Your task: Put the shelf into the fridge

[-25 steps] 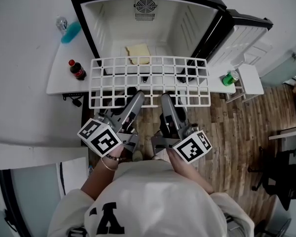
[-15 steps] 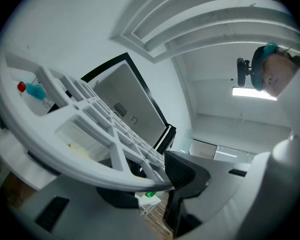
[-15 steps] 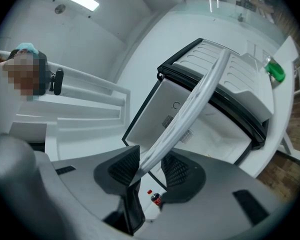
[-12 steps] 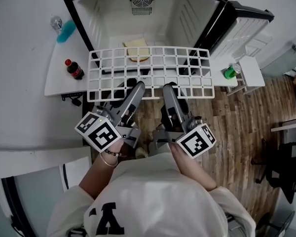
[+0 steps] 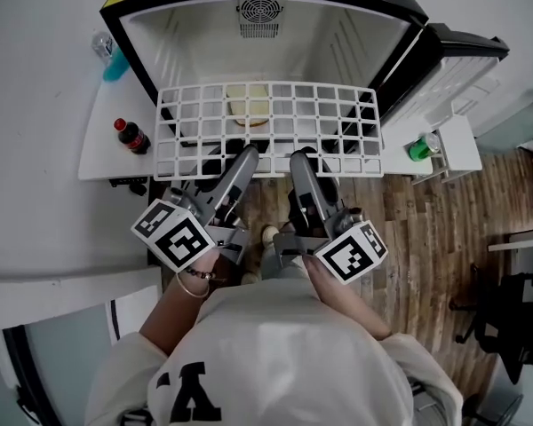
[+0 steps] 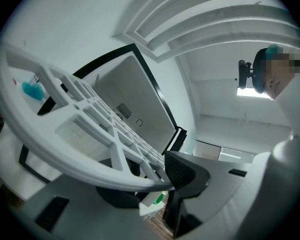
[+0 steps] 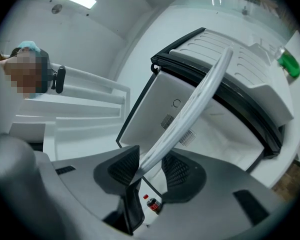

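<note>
The shelf [image 5: 266, 130] is a flat white plastic grid of mostly square openings, with a thicker rounded rim all round. It's being held roughly level in the air, sticking straight out from both sets of fingers towards the open fridge [image 5: 138, 47].

The left gripper [image 5: 248, 156] is clamped on the near rim. In the left gripper view the rim [image 6: 90, 159] runs across between the pads [image 6: 182, 170] and the grid fans out beyond them. The right gripper [image 5: 298, 160] is pinching the same near rim just beside the left one. Its view shows the rim [image 7: 190, 111] edge-on, wedged between the two ribbed pads [image 7: 124, 168]. Those jaws have just eased open a touch, but the rim is still caught between them.

Compared with a second ago, the whole shelf has gone forward. Its far edge sat short of the yellowish slab [image 5: 249, 105] on the fridge floor back then. Now that slab shows through the grid beyond the fingertips, and the far edge is right at the fridge mouth. Both grippers have moved along with it, side by side, same tilt.

The cola bottle [image 5: 131, 136] stands off to the left of the left fingers, and the green can [image 5: 419, 149] is out to the right of the right ones, neither touching the shelf.
</note>
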`<state>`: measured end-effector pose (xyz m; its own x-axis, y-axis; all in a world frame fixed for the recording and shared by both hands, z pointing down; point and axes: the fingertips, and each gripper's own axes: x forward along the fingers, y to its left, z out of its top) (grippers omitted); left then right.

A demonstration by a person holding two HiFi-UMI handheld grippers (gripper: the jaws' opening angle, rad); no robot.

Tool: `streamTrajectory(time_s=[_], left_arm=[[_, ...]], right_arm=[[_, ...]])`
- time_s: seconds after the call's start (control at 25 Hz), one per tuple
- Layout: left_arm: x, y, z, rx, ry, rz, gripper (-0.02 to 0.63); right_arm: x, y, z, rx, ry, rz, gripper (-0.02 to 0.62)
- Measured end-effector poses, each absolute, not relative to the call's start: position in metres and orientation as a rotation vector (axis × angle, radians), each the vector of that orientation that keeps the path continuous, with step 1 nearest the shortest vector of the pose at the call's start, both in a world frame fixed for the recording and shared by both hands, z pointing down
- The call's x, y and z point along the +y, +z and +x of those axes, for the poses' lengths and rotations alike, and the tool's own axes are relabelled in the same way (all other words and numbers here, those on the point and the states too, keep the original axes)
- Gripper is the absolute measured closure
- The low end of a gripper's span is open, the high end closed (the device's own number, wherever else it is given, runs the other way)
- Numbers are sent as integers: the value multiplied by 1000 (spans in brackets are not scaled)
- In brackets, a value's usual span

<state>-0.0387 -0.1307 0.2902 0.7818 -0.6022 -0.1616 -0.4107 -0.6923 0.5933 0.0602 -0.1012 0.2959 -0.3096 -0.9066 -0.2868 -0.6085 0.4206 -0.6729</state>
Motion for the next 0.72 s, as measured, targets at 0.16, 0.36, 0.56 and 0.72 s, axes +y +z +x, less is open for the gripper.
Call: streamTrajectory(time_s=[0.16, 0.36, 0.56, 0.72], left_arm=[[-144, 295, -36, -769, -476, 2400, 462], [-152, 300, -33, -773, -471, 2383, 462], [-154, 296, -32, -781, -468, 2388, 462], [-156, 294, -35, -779, -479, 2383, 462]], right_arm=[[-115, 298, 64, 2035, -609, -1268, 456], [-123, 303, 67, 2026, -636, -1257, 456], [-125, 301, 68, 2024, -642, -1248, 456], [-126, 297, 65, 2031, -639, -1234, 456]])
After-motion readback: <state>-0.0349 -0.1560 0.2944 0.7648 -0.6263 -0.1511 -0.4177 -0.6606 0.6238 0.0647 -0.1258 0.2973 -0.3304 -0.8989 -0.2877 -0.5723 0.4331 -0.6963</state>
